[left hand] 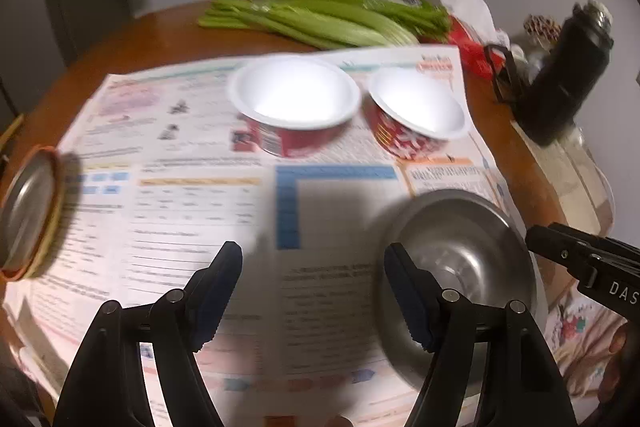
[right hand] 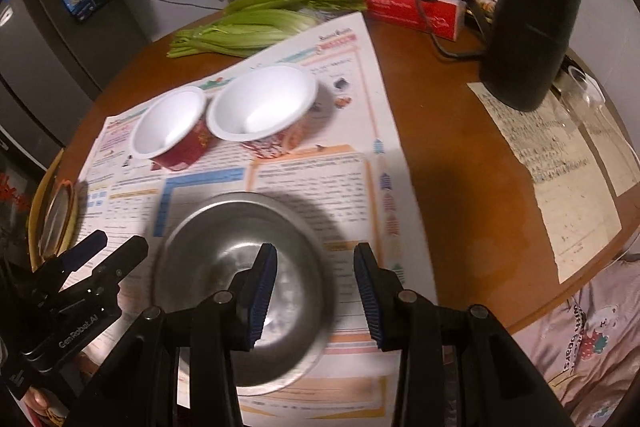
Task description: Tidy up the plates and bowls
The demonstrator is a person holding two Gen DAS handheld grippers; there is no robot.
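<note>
Nothing looks gathered yet. Two red paper bowls, one (right hand: 172, 127) touching the other (right hand: 262, 107), sit side by side on the newspaper (right hand: 352, 99) toward the far edge of the round tabletop (right hand: 448, 131). A steel bowl (right hand: 240, 283) rests alone on the paper at the near edge. A metal plate (left hand: 28, 215) leans at the left edge, well apart from the rest.

The right tongs (right hand: 316, 295) hang released, one pad over the steel bowl's inside and the other outside its rim, not yet pressing. The left tongs (left hand: 312, 291) gape wide and empty just beside that bowl.

Judging by this, stacking the bowls and setting the plate with them all remains.
</note>
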